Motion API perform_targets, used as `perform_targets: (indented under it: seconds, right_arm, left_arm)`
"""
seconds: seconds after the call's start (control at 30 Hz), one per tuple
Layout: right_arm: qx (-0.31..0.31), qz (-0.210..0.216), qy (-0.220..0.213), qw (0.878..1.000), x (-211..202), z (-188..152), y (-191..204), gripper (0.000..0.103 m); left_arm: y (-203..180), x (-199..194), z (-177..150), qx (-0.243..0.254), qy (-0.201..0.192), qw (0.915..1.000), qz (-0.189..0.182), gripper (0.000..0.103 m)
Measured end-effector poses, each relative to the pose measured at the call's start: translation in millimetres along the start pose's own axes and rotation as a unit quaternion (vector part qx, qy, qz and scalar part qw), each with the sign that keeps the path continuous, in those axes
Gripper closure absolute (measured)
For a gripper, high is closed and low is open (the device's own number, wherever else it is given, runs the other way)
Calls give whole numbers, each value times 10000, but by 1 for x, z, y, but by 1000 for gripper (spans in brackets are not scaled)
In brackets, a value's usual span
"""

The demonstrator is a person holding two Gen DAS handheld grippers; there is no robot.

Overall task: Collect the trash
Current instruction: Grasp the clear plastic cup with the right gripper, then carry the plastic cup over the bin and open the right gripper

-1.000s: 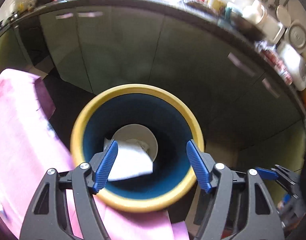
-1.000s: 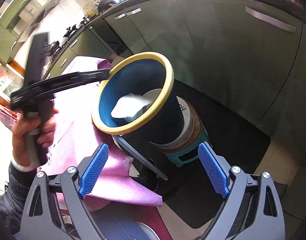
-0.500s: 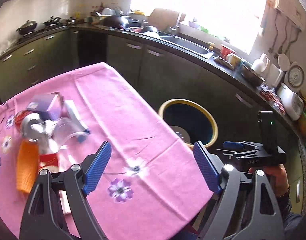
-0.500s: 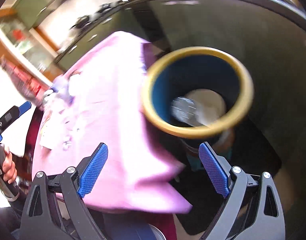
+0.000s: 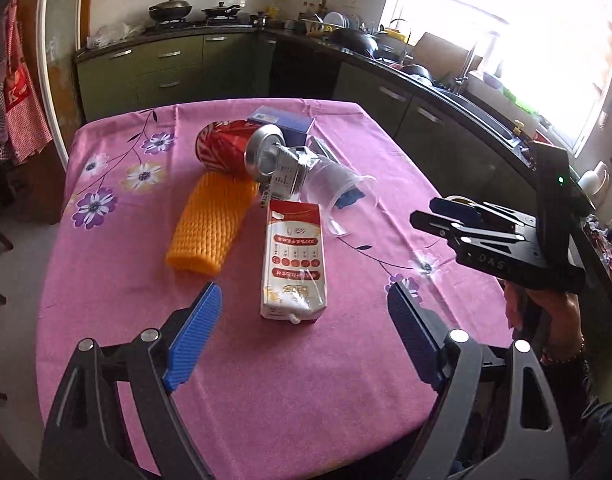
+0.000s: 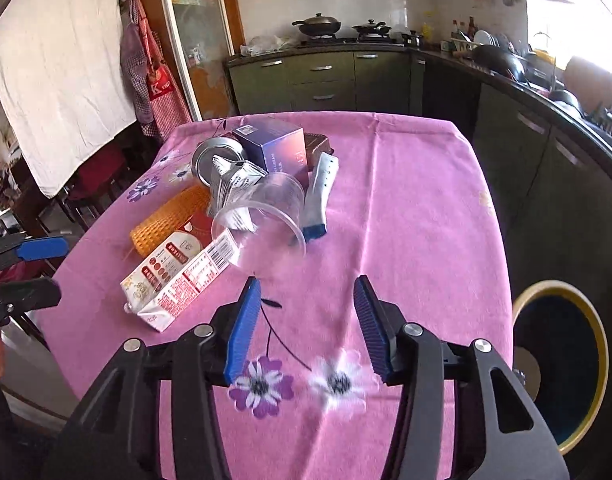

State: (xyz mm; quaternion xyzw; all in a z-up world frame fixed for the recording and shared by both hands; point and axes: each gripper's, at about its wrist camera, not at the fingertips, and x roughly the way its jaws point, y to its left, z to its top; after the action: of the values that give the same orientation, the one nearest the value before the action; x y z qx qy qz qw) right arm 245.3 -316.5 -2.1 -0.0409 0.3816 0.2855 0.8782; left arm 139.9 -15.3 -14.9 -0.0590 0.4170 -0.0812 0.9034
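A pile of trash lies on the pink flowered tablecloth (image 5: 118, 304): a red can (image 5: 226, 148), an orange foam net (image 5: 210, 224), a white and red carton (image 5: 294, 256), a clear plastic cup (image 5: 338, 188) and a blue box (image 5: 284, 120). My left gripper (image 5: 306, 316) is open just short of the carton's near end, nothing between its pads. My right gripper (image 6: 306, 304) hangs over bare cloth short of the cup (image 6: 266, 212) and carton (image 6: 178, 276); its jaws are closing on nothing. The yellow-rimmed blue bin (image 6: 554, 285) stands beside the table, at the lower right.
Dark green kitchen cabinets (image 6: 322, 76) and a counter with pans and dishes run behind and to the right of the table. An apron and a white sheet (image 6: 62, 68) hang at the left. A white and blue packet (image 6: 320, 196) lies beside the cup.
Both views swung from the bin, with white paper inside it, over to the table and its trash. The right jaws have narrowed; the left jaws stand a little wider.
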Motion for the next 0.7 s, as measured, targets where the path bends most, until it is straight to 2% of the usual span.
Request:
perform_targets:
  seconds: [0.23, 0.57, 0.7]
  right_arm:
    - [-210, -141, 212, 9995, 49, 23, 11, 65]
    - [-295, -253, 164, 9991, 79, 40, 18, 77]
    - [-319, -326, 147, 9989, 81, 41, 19, 91]
  left_arm:
    - [2, 4, -5, -45, 22, 10000, -18, 22]
    - [-4, 14, -8, 34, 137, 9998, -106, 22]
    - [-4, 16, -9, 62, 147, 9998, -83, 21]
